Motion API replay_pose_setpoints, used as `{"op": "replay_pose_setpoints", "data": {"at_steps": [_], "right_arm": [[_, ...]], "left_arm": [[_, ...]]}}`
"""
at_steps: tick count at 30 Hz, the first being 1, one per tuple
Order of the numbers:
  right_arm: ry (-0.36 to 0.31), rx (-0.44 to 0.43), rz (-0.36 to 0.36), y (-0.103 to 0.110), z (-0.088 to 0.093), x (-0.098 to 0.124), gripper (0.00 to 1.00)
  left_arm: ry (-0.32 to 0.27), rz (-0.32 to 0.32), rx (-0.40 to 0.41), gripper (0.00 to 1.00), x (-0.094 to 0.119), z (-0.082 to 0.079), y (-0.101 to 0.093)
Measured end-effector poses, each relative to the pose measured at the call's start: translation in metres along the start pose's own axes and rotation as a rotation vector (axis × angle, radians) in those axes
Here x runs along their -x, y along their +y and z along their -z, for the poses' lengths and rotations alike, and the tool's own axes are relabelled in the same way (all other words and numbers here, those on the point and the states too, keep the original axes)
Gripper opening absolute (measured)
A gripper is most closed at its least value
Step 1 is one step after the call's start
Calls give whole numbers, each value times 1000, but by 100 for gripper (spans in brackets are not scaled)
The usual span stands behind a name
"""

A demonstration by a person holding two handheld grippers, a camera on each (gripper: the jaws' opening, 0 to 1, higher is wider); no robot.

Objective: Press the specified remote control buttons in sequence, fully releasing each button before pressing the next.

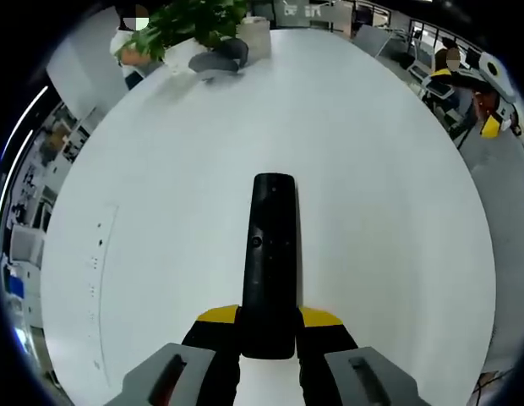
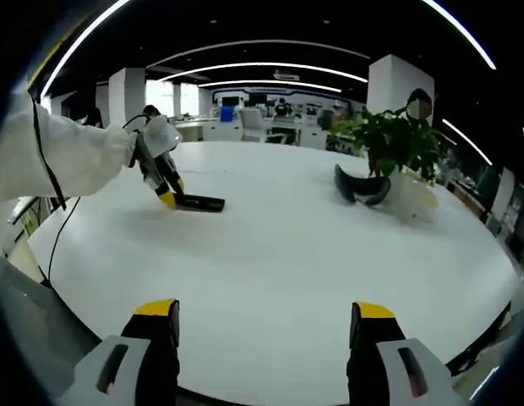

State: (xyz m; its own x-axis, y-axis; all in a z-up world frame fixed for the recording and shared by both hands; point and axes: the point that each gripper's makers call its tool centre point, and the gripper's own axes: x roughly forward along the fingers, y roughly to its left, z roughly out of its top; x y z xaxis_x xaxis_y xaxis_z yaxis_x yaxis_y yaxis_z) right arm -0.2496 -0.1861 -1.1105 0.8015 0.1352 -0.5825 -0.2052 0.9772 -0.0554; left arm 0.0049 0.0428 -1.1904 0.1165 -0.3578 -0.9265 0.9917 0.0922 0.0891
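A long black remote control (image 1: 270, 266) lies on the white table (image 1: 372, 186), pointing away from me. My left gripper (image 1: 269, 326) is shut on the remote's near end, its yellow-tipped jaws pressed against both sides. In the right gripper view the same remote (image 2: 199, 203) lies far off at the left of the table, with the left gripper (image 2: 167, 193) on it, held by a person's white-sleeved arm (image 2: 59, 156). My right gripper (image 2: 266, 326) hovers over the near table edge, jaws wide apart with nothing between them.
A potted green plant (image 2: 393, 144) in a white pot and a dark curved object (image 2: 359, 188) stand at the table's right side; both appear at the top of the left gripper view, plant (image 1: 199, 21). Office desks and seated people lie beyond the table.
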Motion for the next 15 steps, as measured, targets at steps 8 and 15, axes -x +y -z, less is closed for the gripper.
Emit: {"op": "replay_pose_setpoints", "data": {"at_steps": [8, 15], "right_arm": [[9, 18, 3, 0, 1, -1, 83], [35, 23, -9, 2, 6, -3, 82]], "left_arm": [[-7, 12, 7, 24, -4, 2, 11], [-38, 45, 26, 25, -4, 5, 11]]}}
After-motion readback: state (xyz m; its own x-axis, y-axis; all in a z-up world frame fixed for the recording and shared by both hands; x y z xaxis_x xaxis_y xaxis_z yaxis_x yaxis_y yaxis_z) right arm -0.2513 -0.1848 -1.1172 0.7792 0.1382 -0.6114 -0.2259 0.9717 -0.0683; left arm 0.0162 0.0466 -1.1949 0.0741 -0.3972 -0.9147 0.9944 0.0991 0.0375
